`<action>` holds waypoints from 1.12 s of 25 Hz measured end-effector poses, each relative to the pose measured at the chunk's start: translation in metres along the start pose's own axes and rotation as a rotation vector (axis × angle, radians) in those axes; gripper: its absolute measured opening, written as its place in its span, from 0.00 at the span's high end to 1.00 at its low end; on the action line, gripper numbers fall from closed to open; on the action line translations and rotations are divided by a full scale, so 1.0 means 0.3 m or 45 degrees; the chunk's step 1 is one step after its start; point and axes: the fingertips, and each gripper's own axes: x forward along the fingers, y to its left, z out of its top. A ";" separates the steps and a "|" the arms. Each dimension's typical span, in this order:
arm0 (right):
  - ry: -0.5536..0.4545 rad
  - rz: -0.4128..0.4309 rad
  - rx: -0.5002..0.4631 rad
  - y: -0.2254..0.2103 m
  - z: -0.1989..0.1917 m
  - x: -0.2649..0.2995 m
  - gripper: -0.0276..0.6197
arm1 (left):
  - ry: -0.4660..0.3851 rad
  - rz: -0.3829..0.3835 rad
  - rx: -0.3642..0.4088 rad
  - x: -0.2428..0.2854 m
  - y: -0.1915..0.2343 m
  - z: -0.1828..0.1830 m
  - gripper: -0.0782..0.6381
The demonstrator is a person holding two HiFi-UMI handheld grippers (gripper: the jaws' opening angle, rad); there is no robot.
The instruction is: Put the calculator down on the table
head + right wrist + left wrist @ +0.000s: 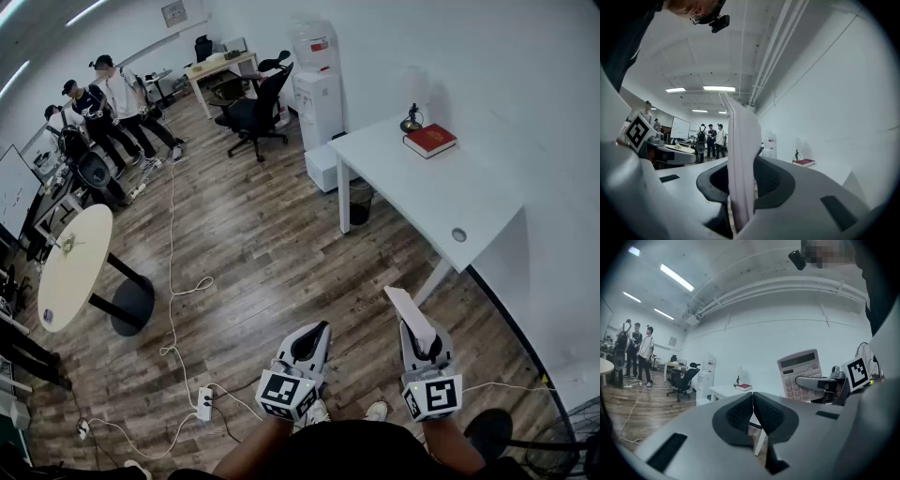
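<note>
Wooden floor (253,244) fills most of the head view, with cables (172,281) and a power strip (204,403) trailing over it; a white worktop (422,187) stands at the right by the wall, with a red book (430,140) at its far end; the left claw (314,333) and the right claw (424,345) are held out level side by side over the floor, short of the worktop; the calculator (409,314) sticks out forward from the right claw, in the air and clear of any surface; an office chair (255,112) and a few people (117,103) are at the far end of the room.

From the left gripper view, the left claw is fully closed, pad against pad, with nothing between; off to the right the calculator shows its keys and display (face towards this camera), clamped in the other claw; worktop and book lie beyond.

From the right gripper view, the calculator stands edge-on between the pads, which press on both its sides; it rises well past the claw's tip.
</note>
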 end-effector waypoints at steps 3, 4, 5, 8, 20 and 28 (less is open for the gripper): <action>-0.013 -0.005 -0.015 0.017 0.005 0.013 0.79 | 0.025 0.008 0.016 0.001 0.021 0.008 0.86; -0.013 -0.006 -0.020 0.024 0.005 0.019 0.79 | 0.027 0.010 0.023 -0.001 0.026 0.014 0.86; -0.011 -0.004 -0.026 0.031 0.003 0.024 0.79 | 0.028 0.008 0.032 -0.003 0.030 0.018 0.86; 0.000 0.012 -0.053 0.058 -0.001 0.045 0.79 | 0.034 -0.036 0.051 -0.001 0.041 0.001 0.86; 0.011 -0.075 -0.023 0.147 -0.010 0.135 0.78 | 0.055 -0.177 0.110 -0.002 0.179 -0.006 0.86; 0.020 -0.122 -0.010 0.117 -0.030 0.242 0.78 | 0.070 -0.196 0.125 0.112 0.299 0.021 0.86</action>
